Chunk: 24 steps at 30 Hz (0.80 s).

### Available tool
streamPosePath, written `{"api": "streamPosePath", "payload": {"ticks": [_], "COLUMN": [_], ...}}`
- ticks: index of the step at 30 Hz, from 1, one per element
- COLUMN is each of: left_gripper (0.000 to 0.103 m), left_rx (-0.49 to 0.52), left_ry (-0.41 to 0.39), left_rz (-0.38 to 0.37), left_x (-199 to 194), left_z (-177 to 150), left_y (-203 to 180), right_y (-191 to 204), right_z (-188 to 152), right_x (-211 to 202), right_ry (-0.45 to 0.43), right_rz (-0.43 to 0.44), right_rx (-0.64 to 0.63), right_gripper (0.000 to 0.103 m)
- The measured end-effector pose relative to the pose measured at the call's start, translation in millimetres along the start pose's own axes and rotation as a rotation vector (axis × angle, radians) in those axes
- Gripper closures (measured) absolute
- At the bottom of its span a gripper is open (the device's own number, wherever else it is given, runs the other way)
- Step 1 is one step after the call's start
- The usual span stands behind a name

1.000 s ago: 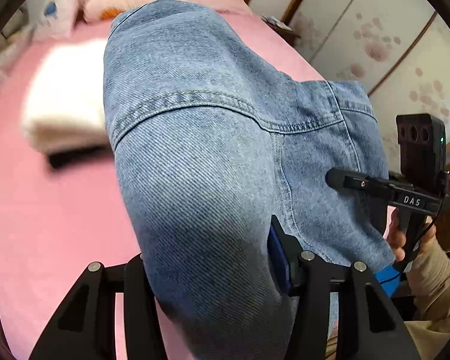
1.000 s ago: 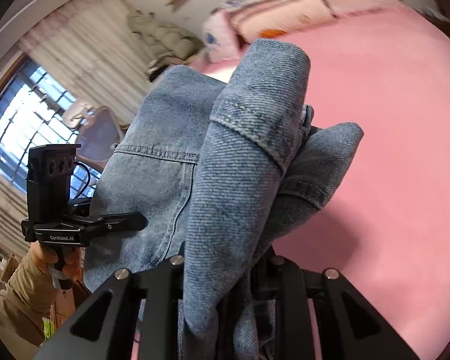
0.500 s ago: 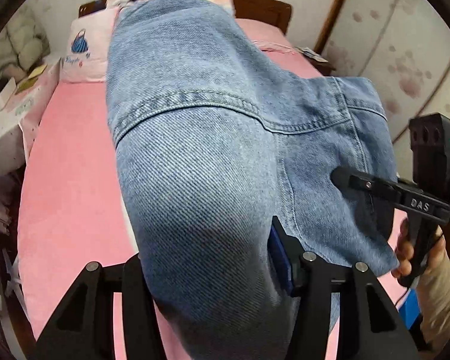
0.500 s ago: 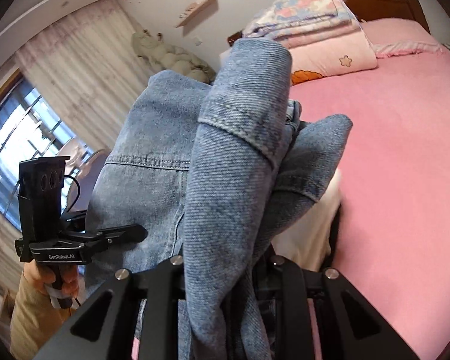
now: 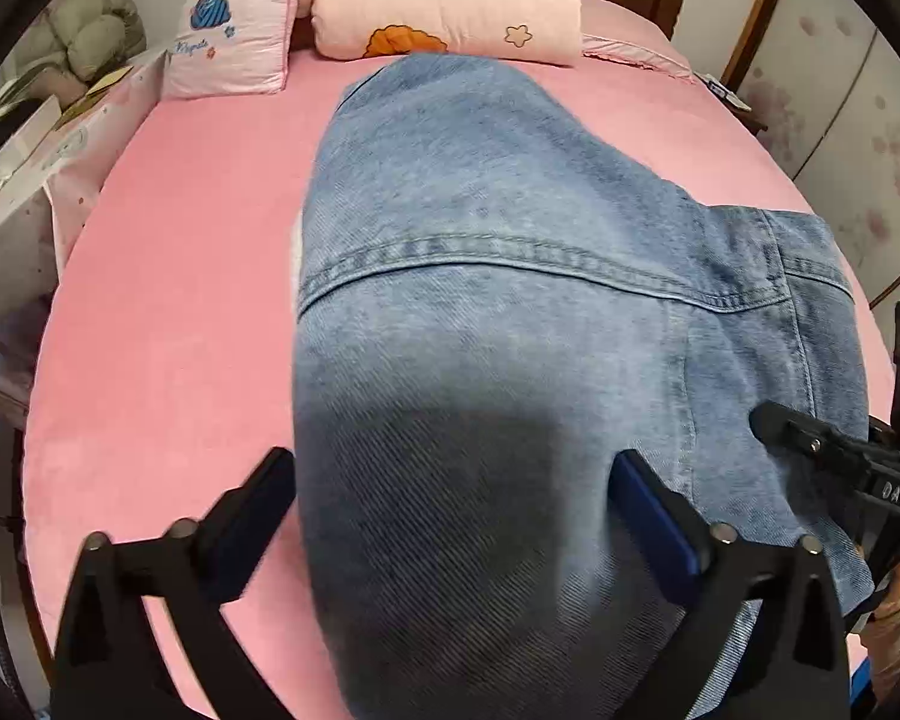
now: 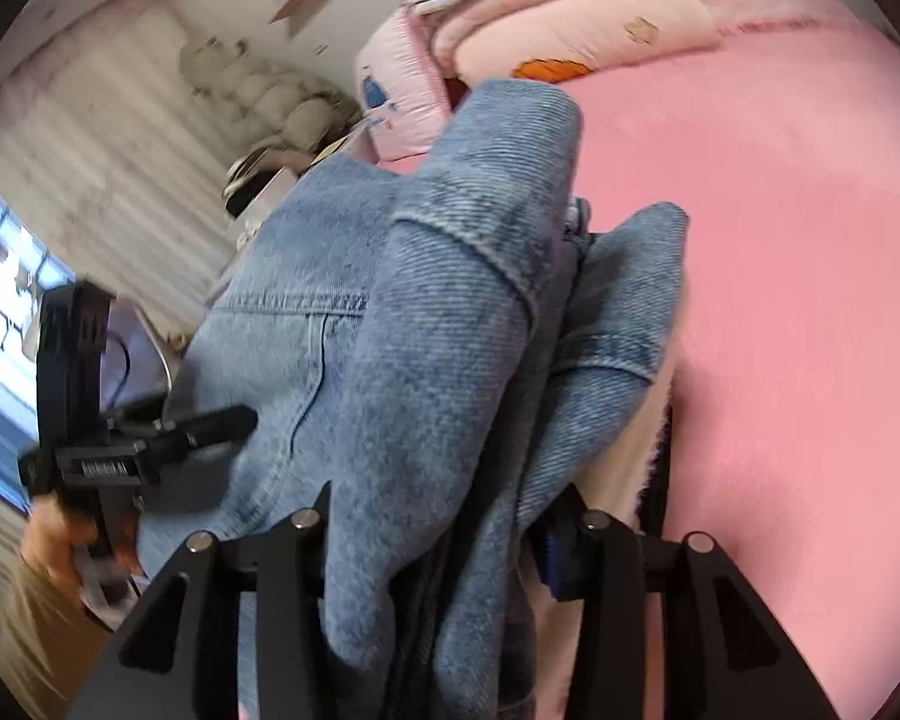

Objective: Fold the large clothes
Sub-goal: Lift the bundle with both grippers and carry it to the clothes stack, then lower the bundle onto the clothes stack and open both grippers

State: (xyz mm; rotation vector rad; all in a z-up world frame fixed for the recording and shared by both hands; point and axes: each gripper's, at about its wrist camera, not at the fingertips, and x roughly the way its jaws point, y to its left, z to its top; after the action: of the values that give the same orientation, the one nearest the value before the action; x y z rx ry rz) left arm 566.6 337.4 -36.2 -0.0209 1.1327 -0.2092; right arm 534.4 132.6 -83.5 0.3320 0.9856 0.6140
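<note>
Since the earlier frames we have swung the denim [image 5: 510, 312] over the pink bed [image 5: 168, 276] toward the pillows [image 5: 450, 18]. Our left claw [image 5: 450, 516] has just been opening; its jaws now stand wide, clear of the cloth bulging between them. Our right claw [image 6: 444, 534] has been opening too, with bunched denim between its jaws; we cannot tell whether its pads press on it. We judge the folding done and the garment being set down; letting go and pulling back remain.
</note>
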Motion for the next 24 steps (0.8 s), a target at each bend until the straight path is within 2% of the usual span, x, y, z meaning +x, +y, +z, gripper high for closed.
{"api": "streamPosePath", "payload": {"ticks": [3, 7, 10, 15, 18, 20, 24], "left_gripper": [0.0, 0.0, 0.0, 0.0, 0.0, 0.0, 0.0], "left_rx": [-0.08, -0.094, -0.052, -0.023, -0.063, -0.087, -0.111], "left_ry": [-0.01, -0.042, -0.075, -0.118, -0.145, -0.158, -0.207], "left_rz": [-0.089, -0.112, -0.057, 0.058, 0.144, 0.198, 0.233], "left_x": [14.5, 25.5, 19.3, 4.1, -9.6, -25.2, -66.3], "left_z": [-7.1, -15.6, -37.9, -52.2, -58.4, -57.8, -73.5], "left_y": [20.7, 33.7, 31.7, 11.0, -2.1, -10.0, -34.7], "right_y": [5.4, 0.7, 1.6, 8.6, 12.2, 14.3, 18.7], "right_z": [-5.0, -1.8, 2.1, -1.6, -5.3, -10.0, -29.1], "right_x": [1.7, 5.1, -5.3, -36.5, -58.1, -73.7, -113.7], "right_ry": [-0.022, -0.021, -0.007, -0.031, -0.044, -0.052, -0.078], "right_rz": [-0.026, 0.002, -0.015, -0.173, -0.244, -0.26, -0.265], "right_rx": [-0.055, -0.041, -0.027, -0.084, -0.107, -0.108, -0.114], "right_gripper": [0.056, 0.054, 0.052, 0.035, 0.035, 0.035, 0.035]}}
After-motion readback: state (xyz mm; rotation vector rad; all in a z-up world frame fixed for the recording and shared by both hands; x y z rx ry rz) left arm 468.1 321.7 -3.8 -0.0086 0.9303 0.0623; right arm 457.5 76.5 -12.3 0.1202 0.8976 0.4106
